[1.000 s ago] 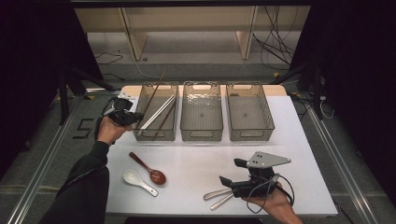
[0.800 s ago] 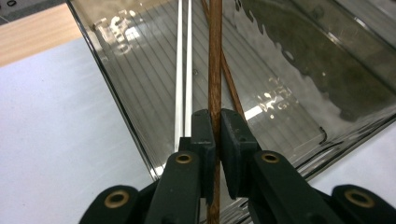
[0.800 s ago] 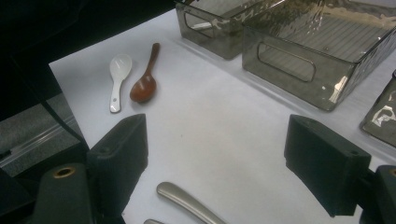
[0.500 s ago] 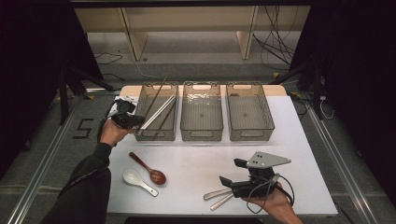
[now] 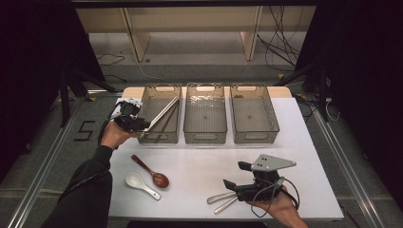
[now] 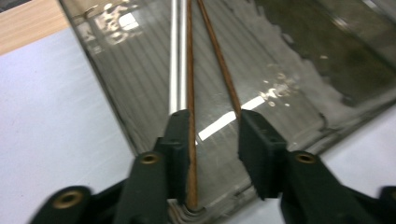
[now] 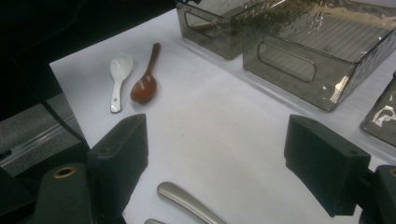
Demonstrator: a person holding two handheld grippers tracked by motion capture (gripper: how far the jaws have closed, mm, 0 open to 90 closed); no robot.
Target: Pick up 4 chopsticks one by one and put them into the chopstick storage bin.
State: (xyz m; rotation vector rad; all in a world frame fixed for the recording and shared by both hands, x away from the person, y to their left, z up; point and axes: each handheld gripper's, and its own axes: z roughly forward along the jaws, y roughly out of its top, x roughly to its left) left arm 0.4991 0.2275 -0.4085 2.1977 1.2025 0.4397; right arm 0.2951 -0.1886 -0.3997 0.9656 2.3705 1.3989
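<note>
The left gripper is just opening, releasing the chopsticks into the left bin, while the right gripper is gaping over the table

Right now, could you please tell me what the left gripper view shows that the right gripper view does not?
Left gripper view: two wooden chopsticks and a metal chopstick lying in a grey bin, between the jaws of the left gripper, which have just been opening. Right gripper view: a white spoon, a brown wooden spoon and a metal handle on the table, beyond the open right gripper. Shared: the white table and the grey bin.
</note>
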